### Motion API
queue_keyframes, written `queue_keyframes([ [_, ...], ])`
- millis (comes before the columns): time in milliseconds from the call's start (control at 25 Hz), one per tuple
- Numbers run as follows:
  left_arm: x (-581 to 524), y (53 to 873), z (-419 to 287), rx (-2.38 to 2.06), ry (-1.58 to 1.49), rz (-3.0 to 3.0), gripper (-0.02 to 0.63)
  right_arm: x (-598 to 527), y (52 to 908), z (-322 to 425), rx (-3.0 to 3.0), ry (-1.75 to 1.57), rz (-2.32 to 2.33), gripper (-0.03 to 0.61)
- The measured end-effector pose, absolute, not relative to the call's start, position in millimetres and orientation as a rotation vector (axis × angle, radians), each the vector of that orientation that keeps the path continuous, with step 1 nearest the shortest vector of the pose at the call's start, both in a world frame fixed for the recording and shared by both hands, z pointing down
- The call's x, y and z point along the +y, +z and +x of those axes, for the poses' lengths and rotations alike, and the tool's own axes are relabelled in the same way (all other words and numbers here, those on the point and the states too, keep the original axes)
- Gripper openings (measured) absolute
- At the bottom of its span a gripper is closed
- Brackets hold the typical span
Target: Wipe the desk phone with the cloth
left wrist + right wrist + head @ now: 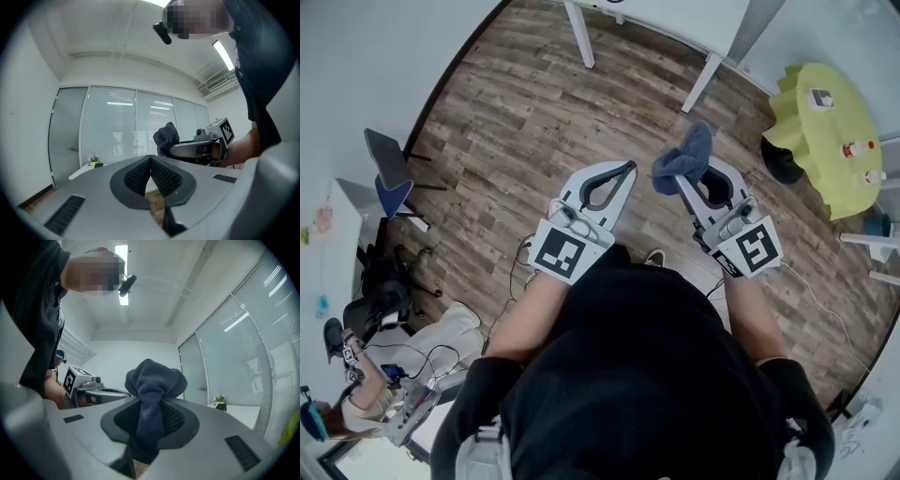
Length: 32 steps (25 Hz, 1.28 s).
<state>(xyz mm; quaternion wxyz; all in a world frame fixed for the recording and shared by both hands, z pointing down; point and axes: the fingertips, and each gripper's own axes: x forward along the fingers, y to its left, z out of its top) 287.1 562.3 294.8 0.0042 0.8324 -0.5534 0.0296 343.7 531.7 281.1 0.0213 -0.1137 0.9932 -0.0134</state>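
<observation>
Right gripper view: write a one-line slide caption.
Right gripper clamps a bunched dark blue cloth, with the left gripper beside it and glass walls behind.

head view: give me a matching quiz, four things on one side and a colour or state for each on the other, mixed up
Things:
1. left gripper
2. right gripper
3. cloth
4. round table

Colours or states:
a. dark blue
b. yellow-green
c. shut, nothing between the fingers
d. shut on the cloth

Pairs: 1-c, 2-d, 3-a, 4-b
</observation>
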Motion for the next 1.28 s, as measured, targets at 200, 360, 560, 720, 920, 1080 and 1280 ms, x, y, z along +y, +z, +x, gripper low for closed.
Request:
queue_keyframes([
  [200, 557.5, 294.1, 261.9, -1.740, 0.079, 2.604, 0.008, 527.9, 279.9, 316.6, 3.088, -0.034, -0.349, 0.104],
  [360, 555.9, 294.4, 241.8, -1.731, 0.059, 2.603, 0.008, 529.2, 279.1, 294.5, 3.099, -0.025, -0.350, 0.104],
  [560, 554.1, 296.0, 215.7, -1.716, 0.053, 2.626, 0.008, 528.9, 284.3, 268.8, 3.114, -0.027, -0.369, 0.104],
  [720, 555.9, 300.5, 193.7, -1.699, 0.053, 2.626, 0.008, 528.6, 289.5, 250.0, 3.123, -0.036, -0.395, 0.104],
  [920, 553.2, 303.1, 170.4, -1.702, 0.054, 2.618, 0.008, 524.5, 291.7, 232.2, 3.119, -0.050, -0.418, 0.104],
  [1080, 550.5, 303.2, 165.9, -1.712, 0.047, 2.617, 0.008, 523.5, 289.9, 227.1, 3.115, -0.047, -0.399, 0.104],
  [1280, 540.2, 309.4, 159.4, -1.721, 0.036, 2.591, 0.008, 514.4, 290.9, 220.1, 3.108, -0.042, -0.378, 0.104],
])
